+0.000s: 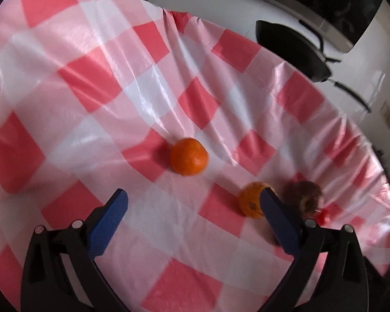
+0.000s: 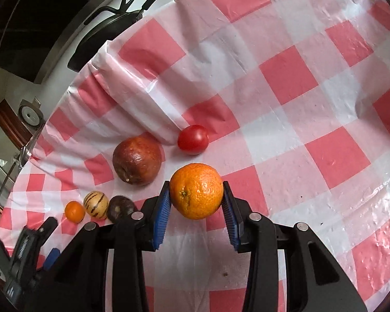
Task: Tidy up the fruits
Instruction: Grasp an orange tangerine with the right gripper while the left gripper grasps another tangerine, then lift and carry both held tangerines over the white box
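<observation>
A red-checked plastic cloth (image 2: 286,83) covers the worktop; the right claw (image 2: 196,205) grips an orange (image 2: 196,191), the left claw (image 1: 193,200) gapes empty, and a dark pan (image 1: 291,52) sits beyond.

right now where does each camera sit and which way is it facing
Left wrist: sits on the left hand-held gripper, looking forward and down over the checked tablecloth at a small orange; its blue fingers stand open, holding nothing.
Right wrist: sits on the right hand-held gripper, looking down its fingers, shut on a large orange; a tomato lies beyond.
Shared: the tablecloth, the black pan at its edge, and probably the small orange.
</observation>
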A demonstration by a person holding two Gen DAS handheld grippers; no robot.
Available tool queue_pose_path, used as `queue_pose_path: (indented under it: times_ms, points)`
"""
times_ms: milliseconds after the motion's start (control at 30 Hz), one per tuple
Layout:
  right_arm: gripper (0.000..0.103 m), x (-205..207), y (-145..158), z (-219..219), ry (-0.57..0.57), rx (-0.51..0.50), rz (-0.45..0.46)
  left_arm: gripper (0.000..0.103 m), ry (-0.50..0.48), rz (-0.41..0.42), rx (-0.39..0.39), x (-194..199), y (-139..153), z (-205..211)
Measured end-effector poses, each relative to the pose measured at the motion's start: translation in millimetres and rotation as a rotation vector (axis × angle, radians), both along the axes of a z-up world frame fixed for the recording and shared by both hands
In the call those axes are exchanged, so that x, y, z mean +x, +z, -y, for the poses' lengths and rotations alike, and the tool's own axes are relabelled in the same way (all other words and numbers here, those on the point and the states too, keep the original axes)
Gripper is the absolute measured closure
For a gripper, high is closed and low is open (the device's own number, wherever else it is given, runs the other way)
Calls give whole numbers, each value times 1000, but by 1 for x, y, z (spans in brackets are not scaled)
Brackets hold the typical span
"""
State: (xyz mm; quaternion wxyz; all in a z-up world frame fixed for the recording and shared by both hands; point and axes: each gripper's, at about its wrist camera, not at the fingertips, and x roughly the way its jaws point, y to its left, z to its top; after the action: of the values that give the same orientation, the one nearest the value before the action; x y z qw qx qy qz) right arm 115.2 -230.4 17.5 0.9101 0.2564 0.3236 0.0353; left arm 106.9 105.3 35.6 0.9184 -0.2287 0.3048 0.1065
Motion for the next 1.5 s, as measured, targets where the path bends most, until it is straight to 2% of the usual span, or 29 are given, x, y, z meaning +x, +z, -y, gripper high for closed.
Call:
queue_pose_path:
  times_ms: [167, 300, 367, 433, 500, 600, 667, 733, 867, 967, 1033, 1133, 1300, 1500]
  points:
    - [65, -1, 2, 1, 25, 4, 3, 2, 7, -64, 45, 40, -3, -9]
    - [64, -2, 2, 2, 39, 3, 2, 4, 25, -159, 133, 76, -7, -8]
    - [64, -1, 2, 1, 44, 1, -1, 17, 24, -215, 135, 92, -13, -11]
    - [64, 0, 2, 1, 48, -1, -1, 43, 8, -258, 151, 100, -18, -12]
    - [64, 1, 2, 0, 50, -2, -4, 58, -32, -261, 175, 98, -18, -7]
    - [64, 0, 2, 1, 46, -1, -3, 58, -59, -249, 169, 88, -17, -7]
    - [64, -1, 3, 1, 47, 2, 3, 58, -62, -244, 194, 71, -15, -5]
    - [64, -2, 2, 2, 44, 6, 5, 58, -90, -218, 188, 44, -7, 0]
    - [64, -1, 1, 2, 45, 7, 3, 58, -127, -138, 123, -30, 4, 3]
    - [64, -1, 1, 2, 44, 7, 3, 58, -146, -88, 87, -85, 1, 3]
    - [64, -1, 1, 2, 44, 7, 3, 58, -148, -87, 64, -101, -6, 5]
    - [64, -2, 1, 3, 42, 7, 5, 58, -178, -75, 20, -96, -8, 8]
    - [64, -2, 1, 2, 40, 7, 4, 58, -185, -37, 87, -93, -5, 14]
    - [64, -3, 1, 2, 36, 12, 7, 58, -167, -65, 49, -90, -7, 4]
